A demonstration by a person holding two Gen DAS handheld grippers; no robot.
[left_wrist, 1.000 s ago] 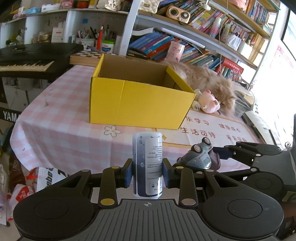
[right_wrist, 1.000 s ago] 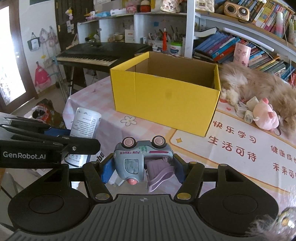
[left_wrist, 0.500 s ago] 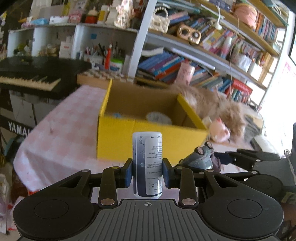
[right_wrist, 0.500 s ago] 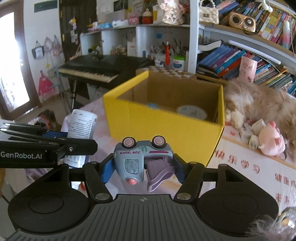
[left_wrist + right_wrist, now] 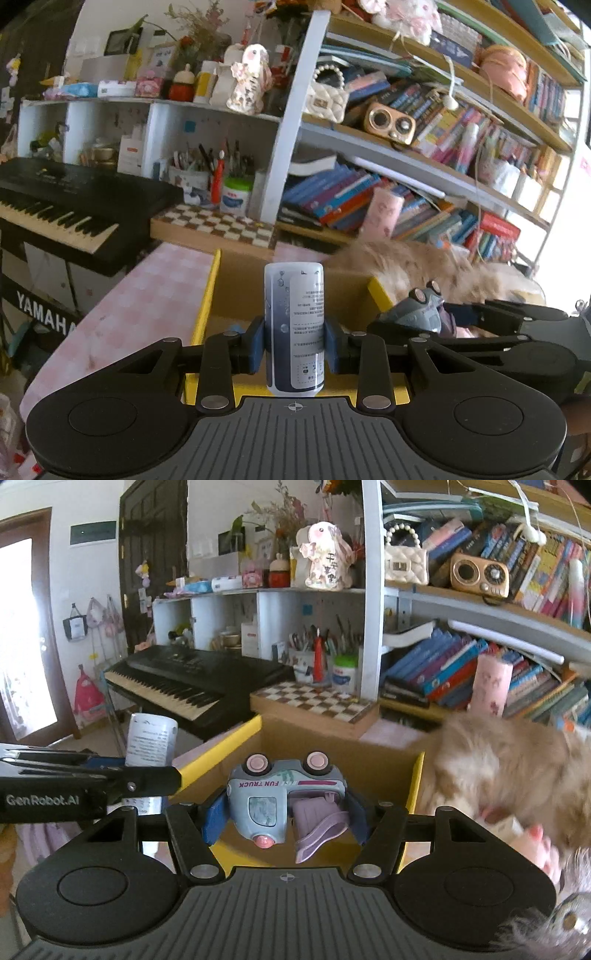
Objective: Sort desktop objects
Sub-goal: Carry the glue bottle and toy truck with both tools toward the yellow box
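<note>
Materials and finishes, both wrist views

Left hand-held gripper [image 5: 294, 345]: matt black plastic links, ribbed grey deck, bright metal rivets, smooth blue pads. Bottle [image 5: 294, 325]: glossy plastic, printed white label. Right hand-held gripper [image 5: 282, 821]: same matt black plastic. Toy truck [image 5: 284, 795]: smooth, slightly shiny blue-grey plastic, pink wheels, lilac scoop. Box [image 5: 205, 306]: yellow outside, raw brown cardboard inside, matt. Bench [image 5: 125, 314]: pink checked cloth, matt. Cat [image 5: 509, 768]: long, fluffy tan fur. Keyboard [image 5: 184, 681]: black plastic casing, glossy keys.
</note>
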